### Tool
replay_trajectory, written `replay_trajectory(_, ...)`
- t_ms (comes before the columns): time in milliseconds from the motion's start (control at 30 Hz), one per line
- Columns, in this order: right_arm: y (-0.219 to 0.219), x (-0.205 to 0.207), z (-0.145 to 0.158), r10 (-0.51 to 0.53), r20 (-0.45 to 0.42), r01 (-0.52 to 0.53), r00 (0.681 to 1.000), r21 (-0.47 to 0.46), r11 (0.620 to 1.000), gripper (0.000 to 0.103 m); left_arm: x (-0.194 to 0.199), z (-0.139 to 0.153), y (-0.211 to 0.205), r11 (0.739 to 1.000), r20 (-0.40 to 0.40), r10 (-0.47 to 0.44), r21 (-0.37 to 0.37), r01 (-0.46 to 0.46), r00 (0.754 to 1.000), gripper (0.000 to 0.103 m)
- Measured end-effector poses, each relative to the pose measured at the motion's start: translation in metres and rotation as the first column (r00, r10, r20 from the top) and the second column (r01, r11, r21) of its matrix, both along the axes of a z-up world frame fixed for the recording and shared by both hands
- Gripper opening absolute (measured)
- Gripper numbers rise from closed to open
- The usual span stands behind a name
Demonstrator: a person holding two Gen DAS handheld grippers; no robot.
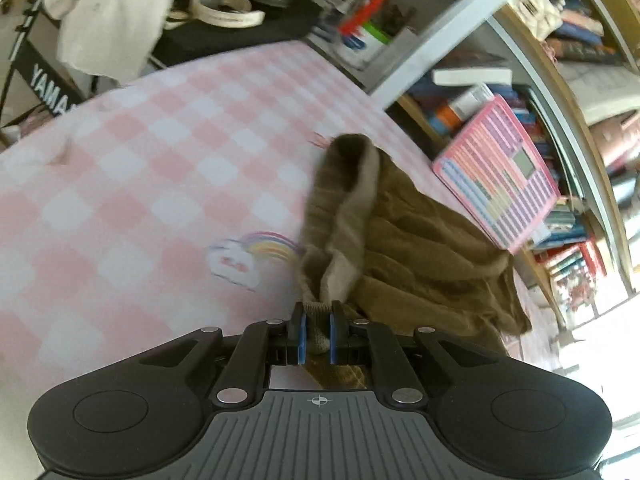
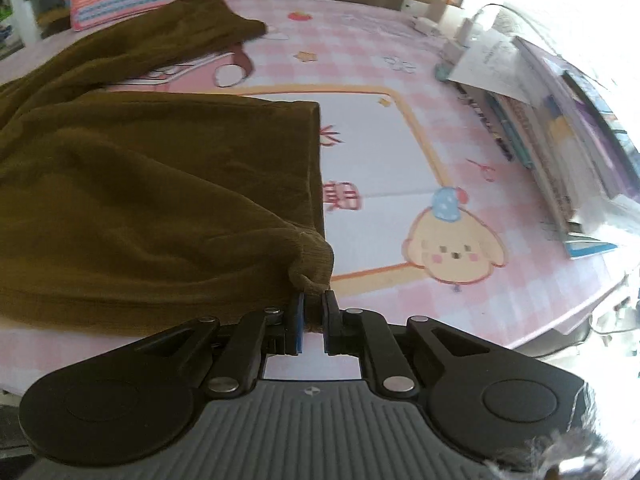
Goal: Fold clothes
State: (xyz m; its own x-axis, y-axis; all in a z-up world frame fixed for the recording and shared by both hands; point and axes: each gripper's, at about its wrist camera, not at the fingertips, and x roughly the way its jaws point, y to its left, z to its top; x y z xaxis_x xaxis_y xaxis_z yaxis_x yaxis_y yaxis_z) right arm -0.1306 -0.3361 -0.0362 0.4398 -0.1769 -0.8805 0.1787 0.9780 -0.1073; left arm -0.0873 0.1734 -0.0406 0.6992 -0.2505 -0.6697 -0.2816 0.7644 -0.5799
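An olive-brown garment [image 2: 152,184] lies spread over a pink checked tabletop [image 2: 400,60] with cartoon prints. In the right wrist view my right gripper [image 2: 313,300] is shut on a ribbed corner of the garment, which bunches just ahead of the blue pads. The cloth runs away to the left and back. In the left wrist view my left gripper [image 1: 317,312] is shut on another ribbed edge of the garment [image 1: 400,248]. There the cloth rises in a twisted fold and drapes off to the right. Each gripper is out of the other's view.
A pink chart board [image 1: 500,176] leans against bookshelves [image 1: 568,128] beyond the table's right edge. A black stand with white cloth [image 1: 108,16] and pens sits at the far side. Stacked books and papers [image 2: 540,128] line the table's right side in the right wrist view.
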Motion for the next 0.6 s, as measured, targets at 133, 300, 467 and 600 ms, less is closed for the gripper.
replay_trajectory(133,0.007,-0.001,-0.002,0.014,-0.011,-0.014,1.0,0.021,1.0,0.012,-0.004,0.003,0.005,0.999,-0.001,-0.009,0.048,0.009,1.0,0.01)
replay_trajectory(300,0.002,0.004,0.016,0.004,0.047,-0.009,0.999,0.104,0.994,0.048,-0.006,0.014,0.002,0.992,0.028,0.023,0.123,-0.027,0.999,0.027)
replay_trajectory(467,-0.015,0.035,0.041,-0.057,0.174,0.023,0.983,0.19,0.981,0.051,-0.015,0.036,0.0,0.968,0.121,0.058,0.234,-0.085,0.991,0.035)
replay_trajectory(600,-0.017,0.075,0.032,-0.048,0.171,0.02,0.984,0.164,0.986,0.046,-0.014,0.047,-0.025,0.958,0.203,-0.058,0.288,-0.003,0.977,0.035)
